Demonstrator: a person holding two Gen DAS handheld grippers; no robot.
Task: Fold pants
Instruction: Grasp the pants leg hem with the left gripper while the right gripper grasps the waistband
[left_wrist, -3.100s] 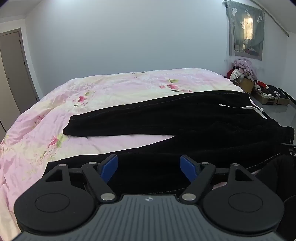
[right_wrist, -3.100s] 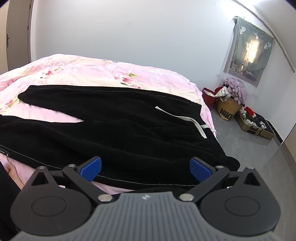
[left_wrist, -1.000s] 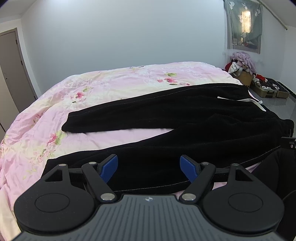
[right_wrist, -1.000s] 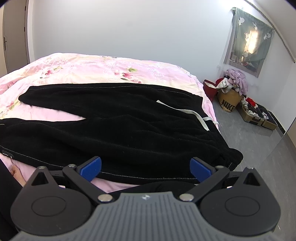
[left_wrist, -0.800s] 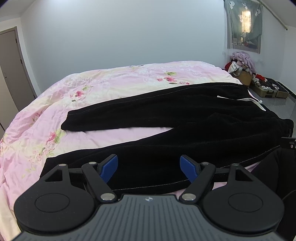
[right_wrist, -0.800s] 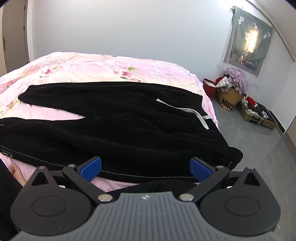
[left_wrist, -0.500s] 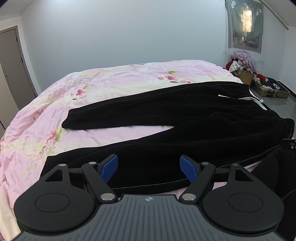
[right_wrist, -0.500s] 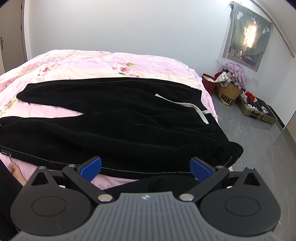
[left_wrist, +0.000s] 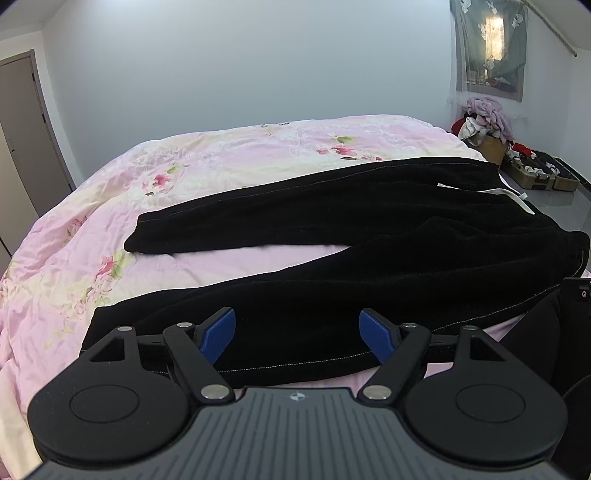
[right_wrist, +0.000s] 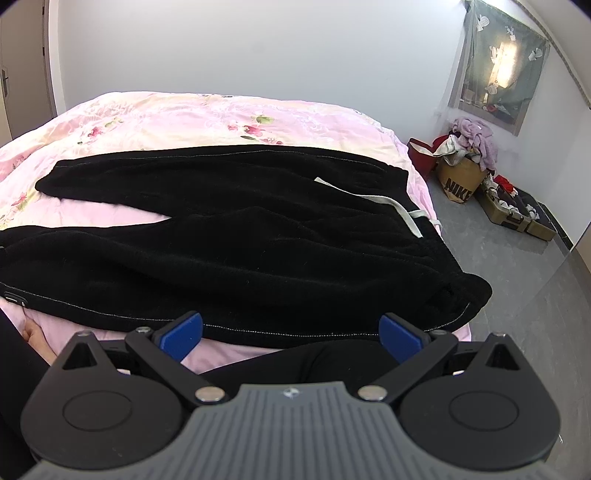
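Change since earlier: both grippers have drifted only a little; the view over the bed has lifted slightly and the pants lie as they did, unfolded.
Left gripper (left_wrist: 297, 334): jaws spread wide, holding nothing, hovering just above the near leg close to its hem, at the bed's near edge.
Right gripper (right_wrist: 290, 332): also gaping and empty, poised over the near edge by the waist end, with the holder's dark-clothed lap just below it.
Pants (left_wrist: 369, 251): black, spread flat in a V across the pink floral bedspread (left_wrist: 221, 155); the near leg runs along the near edge, the far leg angles toward the bed's middle, and the waistband with its white drawstring (right_wrist: 391, 203) sits at the right edge, a bit slumping over it.
Step in hand: I'd say the first fold has not begun; the likely move is bringing the near leg over onto the far one.
Doing it well: bite the outer seam, left near the hem and right near the waistband, taking both cloth layers; lift together, keep the leg taut between the claws, and lay seam on seam.
Risk: the thick, limp cloth may sag or slide toward the floor at the right edge.
Far: a cardboard box (right_wrist: 458, 181) of clothes on the floor by the wall.
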